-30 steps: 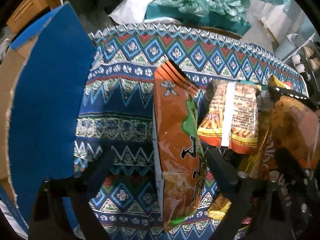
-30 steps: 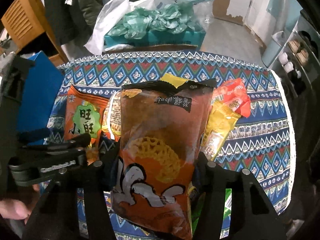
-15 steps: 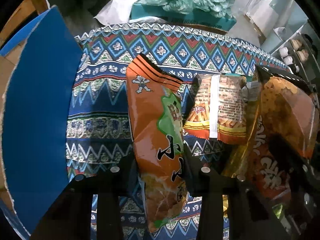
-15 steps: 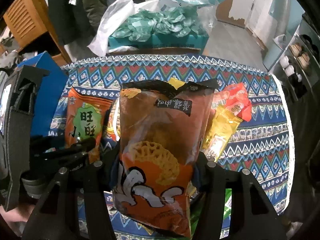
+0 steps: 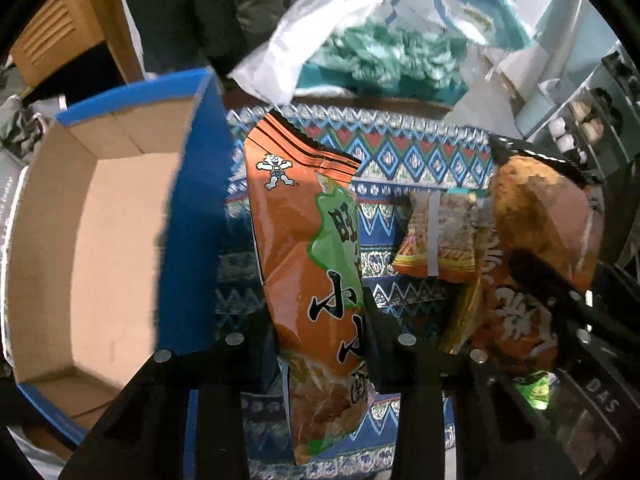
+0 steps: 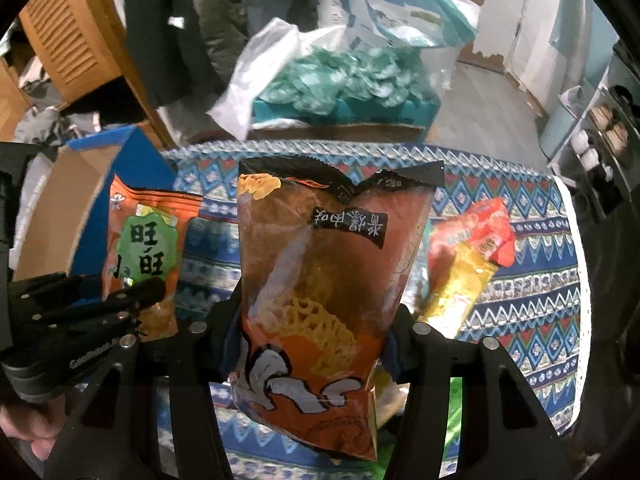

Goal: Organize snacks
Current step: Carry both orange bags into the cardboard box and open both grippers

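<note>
My left gripper has its jaws closing, pads pressed on the lower half of an orange snack bag with a green patch, which hangs upright above the patterned tablecloth. An open blue cardboard box with a bare brown inside stands just left of it. My right gripper is shut on a brown-orange bag with a honeycomb snack picture, lifted off the table. The right wrist view also shows the left gripper pinching the orange bag. The brown bag fills the right of the left wrist view.
A striped packet lies on the cloth between the two held bags. Red and yellow packets lie to the right. Behind the table sits a white plastic bag of teal packets. A wooden cabinet stands at back left.
The left jaws closed from wide open onto the orange bag and lifted it off the cloth; the box's inside came into view. The right gripper rose a little with its bag.
</note>
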A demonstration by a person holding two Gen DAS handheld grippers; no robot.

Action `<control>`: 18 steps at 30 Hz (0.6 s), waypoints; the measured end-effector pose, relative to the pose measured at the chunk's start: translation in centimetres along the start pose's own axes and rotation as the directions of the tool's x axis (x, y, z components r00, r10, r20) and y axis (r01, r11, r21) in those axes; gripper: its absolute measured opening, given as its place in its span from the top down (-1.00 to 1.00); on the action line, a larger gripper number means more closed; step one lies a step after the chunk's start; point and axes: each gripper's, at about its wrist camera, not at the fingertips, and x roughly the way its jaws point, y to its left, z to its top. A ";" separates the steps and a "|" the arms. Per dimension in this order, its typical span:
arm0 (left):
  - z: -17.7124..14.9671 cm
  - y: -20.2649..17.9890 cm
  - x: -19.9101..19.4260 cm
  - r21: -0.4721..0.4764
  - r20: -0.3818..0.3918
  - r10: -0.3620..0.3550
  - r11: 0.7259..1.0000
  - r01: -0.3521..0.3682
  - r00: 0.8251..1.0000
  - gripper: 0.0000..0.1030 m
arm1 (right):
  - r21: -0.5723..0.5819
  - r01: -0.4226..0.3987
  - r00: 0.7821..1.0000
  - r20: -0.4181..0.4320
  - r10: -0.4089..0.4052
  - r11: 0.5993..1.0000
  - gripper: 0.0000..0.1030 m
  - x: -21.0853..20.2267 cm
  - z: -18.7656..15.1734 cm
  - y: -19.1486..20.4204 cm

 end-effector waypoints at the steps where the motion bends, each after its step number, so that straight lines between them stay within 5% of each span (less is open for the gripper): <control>1: 0.1 0.4 -0.9 -0.001 0.011 -0.006 1.000 0.006 1.000 0.30 | -0.003 -0.004 1.000 0.004 0.004 1.000 -0.06 -0.2 0.1 0.3; 18: -1.5 10.7 -10.4 -0.080 0.169 -0.005 0.997 0.019 0.986 0.30 | -0.095 -0.143 0.988 0.041 0.147 0.985 -0.06 -3.8 2.7 10.0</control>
